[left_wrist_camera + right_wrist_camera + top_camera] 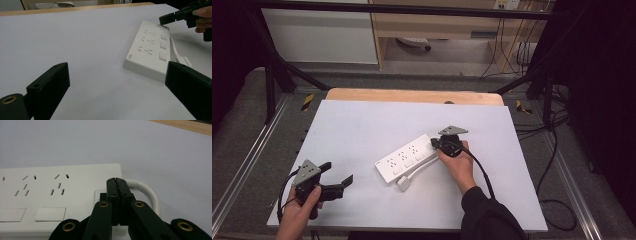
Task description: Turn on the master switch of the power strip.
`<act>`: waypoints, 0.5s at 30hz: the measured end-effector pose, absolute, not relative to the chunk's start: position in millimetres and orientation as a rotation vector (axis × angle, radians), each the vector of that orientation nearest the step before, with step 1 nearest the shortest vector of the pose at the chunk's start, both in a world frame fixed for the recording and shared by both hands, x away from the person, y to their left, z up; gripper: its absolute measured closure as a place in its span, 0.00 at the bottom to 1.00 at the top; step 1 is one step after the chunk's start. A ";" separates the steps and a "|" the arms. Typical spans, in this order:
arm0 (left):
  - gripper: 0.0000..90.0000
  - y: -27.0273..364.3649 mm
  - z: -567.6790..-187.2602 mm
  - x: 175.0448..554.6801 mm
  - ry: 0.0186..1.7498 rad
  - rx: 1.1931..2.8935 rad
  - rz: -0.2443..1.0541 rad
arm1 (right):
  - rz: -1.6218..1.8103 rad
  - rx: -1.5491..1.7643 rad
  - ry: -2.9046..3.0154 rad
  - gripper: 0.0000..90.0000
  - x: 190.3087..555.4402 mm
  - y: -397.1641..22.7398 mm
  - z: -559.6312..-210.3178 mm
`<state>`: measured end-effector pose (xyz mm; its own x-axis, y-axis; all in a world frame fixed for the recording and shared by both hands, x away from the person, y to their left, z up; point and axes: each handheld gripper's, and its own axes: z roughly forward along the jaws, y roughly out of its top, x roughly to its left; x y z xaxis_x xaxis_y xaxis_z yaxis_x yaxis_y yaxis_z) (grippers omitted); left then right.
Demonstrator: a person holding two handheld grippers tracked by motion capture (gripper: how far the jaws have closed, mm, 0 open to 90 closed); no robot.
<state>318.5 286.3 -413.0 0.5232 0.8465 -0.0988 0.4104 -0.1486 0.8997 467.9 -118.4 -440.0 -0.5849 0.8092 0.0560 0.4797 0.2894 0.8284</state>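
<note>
White power strip (408,157) near the centre of the high view, flat on the pale grey table sheet (362,130), set diagonally from lower left to upper right. Three groups of sockets along its top face, with a row of three flat square switches beside them. White cable (422,170) leaving the strip's upper-right end, bending back along its lower edge and ending in a white plug (404,183) on the sheet just below the strip.

Right gripper (435,144) at the strip's upper-right end, held by the right hand (458,162) just right of centre in the high view, dark sleeve (484,215) running to the bottom edge. Jaws pressed together with nothing between them, tips down over the end switch (98,195) in the middle of the right gripper view; actual contact with the switch hard to confirm. Curved loop of cable just right of the tips there.

Left gripper (337,175) in the lower left of the high view, held by the left hand (299,212), well apart from the strip. Jaws wide apart and empty, above bare sheet, pointing toward the strip. Strip at right of centre in the left gripper view, right gripper at its far end in the upper right corner.

Wooden table edge (412,96) along the top of the sheet in the high view.
</note>
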 end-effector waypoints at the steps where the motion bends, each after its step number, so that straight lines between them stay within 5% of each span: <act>1: 0.06 286.3 -413.0 318.5 1.054 1.762 0.544 | 1.208 1.160 2.190 1.00 467.6 -118.1 -440.2; 15: 0.06 286.4 -412.9 318.4 1.055 1.760 0.544 | 1.211 1.147 2.203 1.00 464.4 -116.1 -441.5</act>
<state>318.4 286.4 -412.9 0.5233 0.8463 -0.0991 0.4094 -0.1477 0.9003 464.4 -116.1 -441.5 -0.5968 0.8004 0.0559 0.4763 0.2974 0.8274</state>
